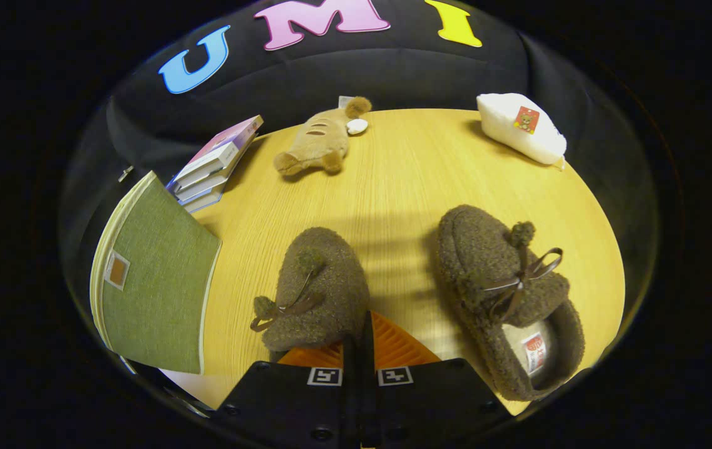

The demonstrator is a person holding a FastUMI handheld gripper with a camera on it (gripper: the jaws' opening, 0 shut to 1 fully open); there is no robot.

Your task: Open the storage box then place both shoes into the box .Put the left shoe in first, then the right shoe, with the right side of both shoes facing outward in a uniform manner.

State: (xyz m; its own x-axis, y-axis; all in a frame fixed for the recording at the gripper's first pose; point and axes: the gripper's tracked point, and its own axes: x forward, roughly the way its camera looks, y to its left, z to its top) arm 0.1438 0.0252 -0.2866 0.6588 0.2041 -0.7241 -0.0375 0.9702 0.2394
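Two fuzzy brown shoes with bows and pompoms are on the round wooden table (393, 174). The shoe nearer the box (321, 293) points its toe away from me. Its rear edge lies over my fingers, which hide its opening. My gripper (360, 340) has its fingers drawn together on that rear edge, with only a thin dark strip between the pads. The other shoe (505, 293) lies to the right of my fingers, its opening and inner label turned toward me. The green fabric storage box (156, 293), with cream edges and a small tag, stands left of the fingers.
A stack of books (215, 165) lies beyond the box. At the table's far side are a tan plush animal (318, 146) and, far right, a white pouch (521, 128). Bare tabletop lies between the shoes and the plush.
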